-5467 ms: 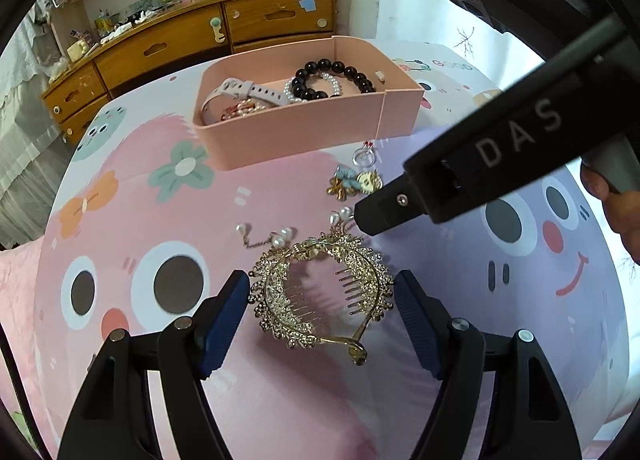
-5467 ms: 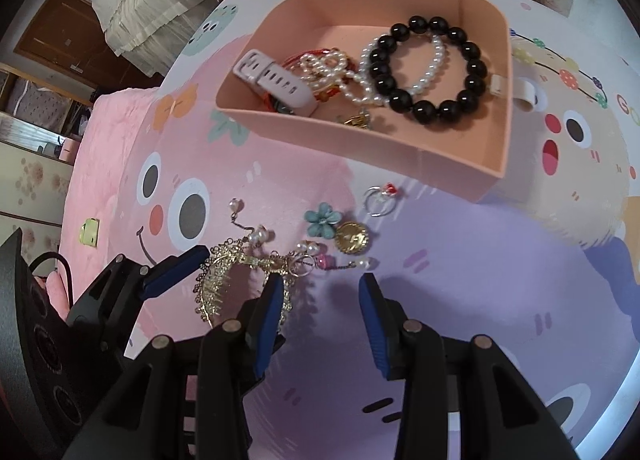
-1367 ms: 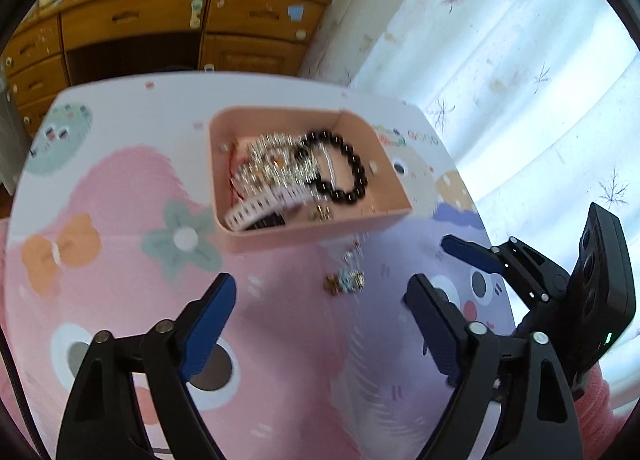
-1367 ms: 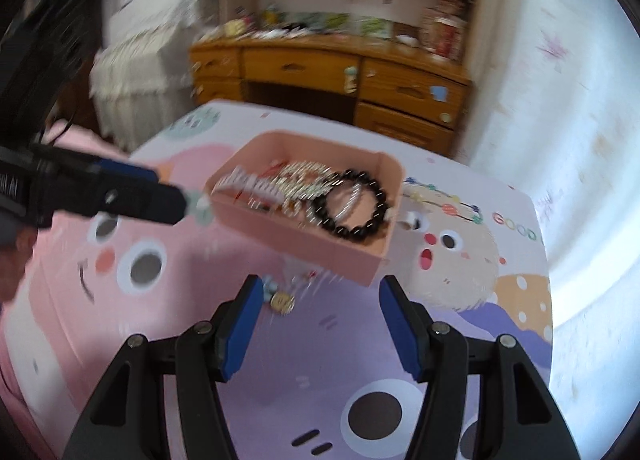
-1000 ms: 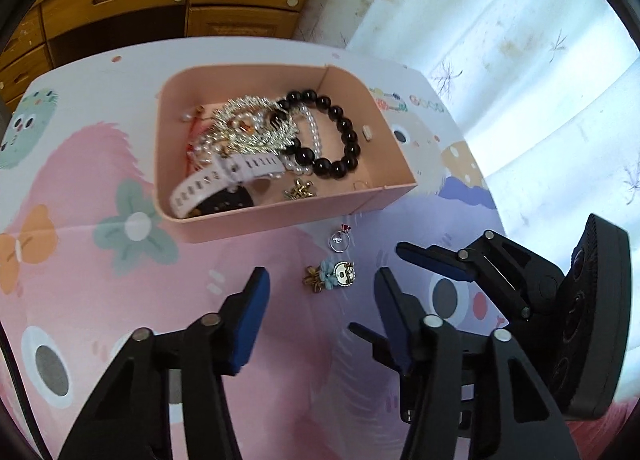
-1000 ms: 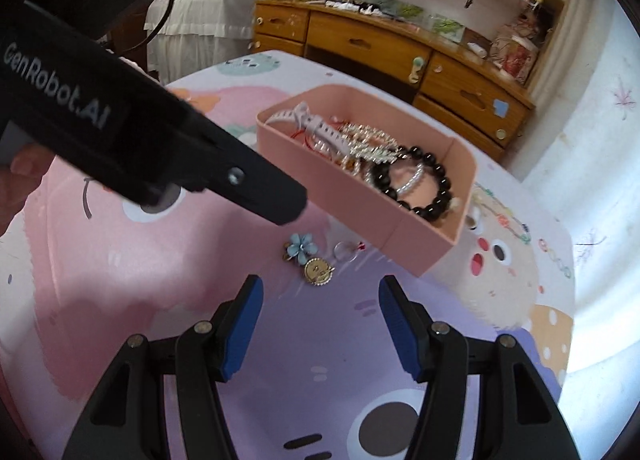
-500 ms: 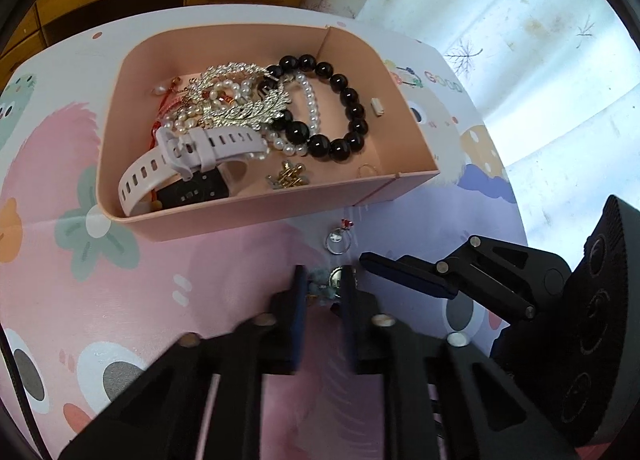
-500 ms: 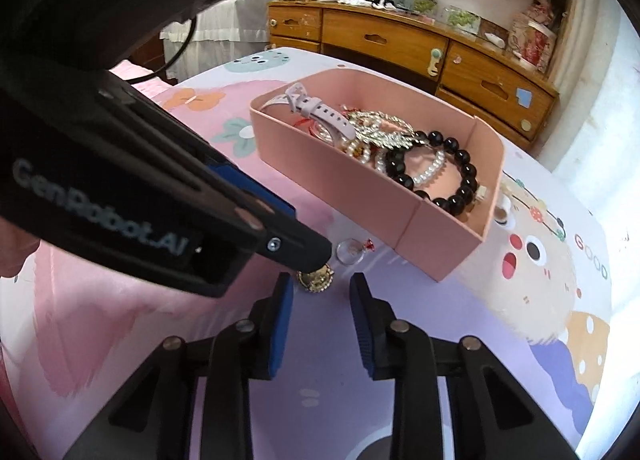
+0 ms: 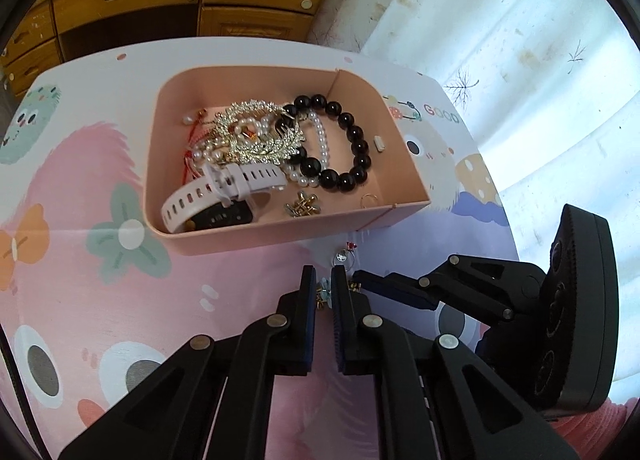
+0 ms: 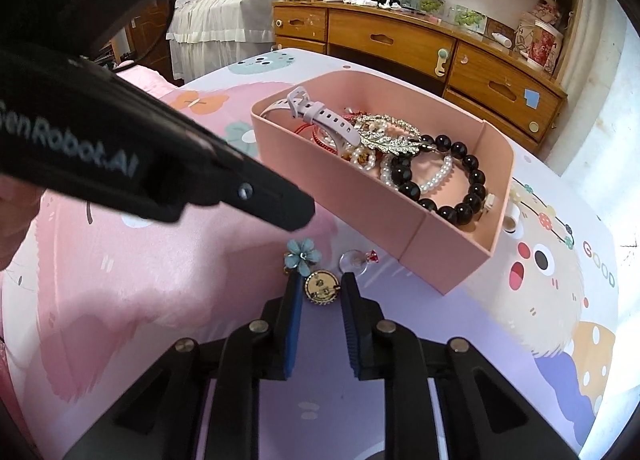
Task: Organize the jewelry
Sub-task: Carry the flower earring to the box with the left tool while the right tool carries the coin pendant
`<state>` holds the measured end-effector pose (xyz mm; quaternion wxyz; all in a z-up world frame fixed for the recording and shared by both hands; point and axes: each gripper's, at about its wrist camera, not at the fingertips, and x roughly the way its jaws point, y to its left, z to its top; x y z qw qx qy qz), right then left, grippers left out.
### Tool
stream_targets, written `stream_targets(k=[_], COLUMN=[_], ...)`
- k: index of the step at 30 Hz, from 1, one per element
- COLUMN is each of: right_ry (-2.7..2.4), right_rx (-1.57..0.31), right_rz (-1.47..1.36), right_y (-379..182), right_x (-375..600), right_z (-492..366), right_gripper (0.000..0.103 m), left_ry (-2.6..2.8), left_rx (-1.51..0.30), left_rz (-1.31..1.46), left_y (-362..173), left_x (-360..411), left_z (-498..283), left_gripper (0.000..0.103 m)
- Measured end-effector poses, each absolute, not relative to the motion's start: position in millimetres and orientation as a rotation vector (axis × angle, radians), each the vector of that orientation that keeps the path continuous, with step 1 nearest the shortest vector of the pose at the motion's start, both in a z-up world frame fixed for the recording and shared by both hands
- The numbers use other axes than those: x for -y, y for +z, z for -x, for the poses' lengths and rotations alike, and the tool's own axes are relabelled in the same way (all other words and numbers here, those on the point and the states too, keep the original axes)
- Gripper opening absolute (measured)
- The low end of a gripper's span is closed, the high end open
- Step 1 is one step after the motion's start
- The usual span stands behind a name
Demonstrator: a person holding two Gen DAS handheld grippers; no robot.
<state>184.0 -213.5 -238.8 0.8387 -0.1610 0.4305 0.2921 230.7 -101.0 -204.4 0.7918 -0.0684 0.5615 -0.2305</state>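
Most jewelry lies already in the pink box (image 9: 280, 234), while the left tongs (image 9: 322, 292) pinch the blue flower piece (image 10: 303, 256) and the right tongs (image 10: 320, 288), narrow, flank the gold coin pendant (image 10: 322, 287); a ring (image 10: 354, 261) remains on the counter.

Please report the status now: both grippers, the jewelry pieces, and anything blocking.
Left gripper narrowed around blue flower brooch, contact unclear. Right gripper straddling gold round charm, not clamped. Ring loose beside pink box. Grippers crowd each other.
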Motion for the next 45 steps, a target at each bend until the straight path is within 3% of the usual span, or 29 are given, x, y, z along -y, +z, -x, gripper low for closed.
stream_targets(k=[8,14,34,45], right_ry=[0.611,0.587,0.536,0.495], right_rx=[-0.903,-0.917,-0.901,-0.825], right_rz=[0.348,0.362,0.331,0.23], right_y=[-231.3,-231.9,-219.4,-187.0], right_x=[214.7,221.8,248.5,261.6], right_z=[-181.5,-177.9,-173.1,-187.1], right_gripper=[0.019,0.019,0.019,0.019], left_ry=[-0.503,-0.479,-0.404,-0.42], left_rx=[-1.275,-1.299,-1.275,-1.196], left_rz=[0.145,0.139,0.078,0.062], left_y=[-216.0,-226.8,-232.2,-179.1], left_x=[102.3,109.0,123.5,118.5], left_z=[-226.9,-227.3,-224.8,-221.7], left_gripper=[0.007,0.022,0.02,0.02])
